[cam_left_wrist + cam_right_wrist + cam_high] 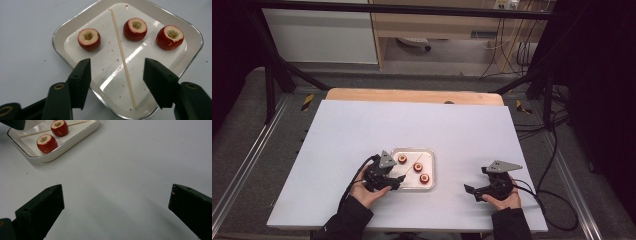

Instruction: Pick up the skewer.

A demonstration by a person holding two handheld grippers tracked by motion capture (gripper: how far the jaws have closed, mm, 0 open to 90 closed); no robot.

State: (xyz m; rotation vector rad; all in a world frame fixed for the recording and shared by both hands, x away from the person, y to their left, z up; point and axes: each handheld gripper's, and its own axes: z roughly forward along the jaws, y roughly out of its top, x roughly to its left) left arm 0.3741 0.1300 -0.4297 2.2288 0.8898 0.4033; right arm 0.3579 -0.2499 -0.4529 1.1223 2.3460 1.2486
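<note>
A white tray (432, 170) with a metal rim holds three cored red fruits (89, 39) (135, 28) (170, 37) and a thin wooden skewer (122, 55). My left gripper (117, 66) hovers at the tray's near corner, its jaws partly open and standing on either side of the skewer's near half without touching it. In the high view this gripper (398, 181) sits at the tray's left front corner. My right gripper (116, 195) is open wide over bare table, with nothing between its jaws. It rests to the right of the tray (75, 138).
The tray lies near the front middle of a white tabletop (362, 130). A wooden edge (412, 95) runs along the far side. Cables (552, 165) trail off the right side, and black frame bars (277, 75) stand at the back corners.
</note>
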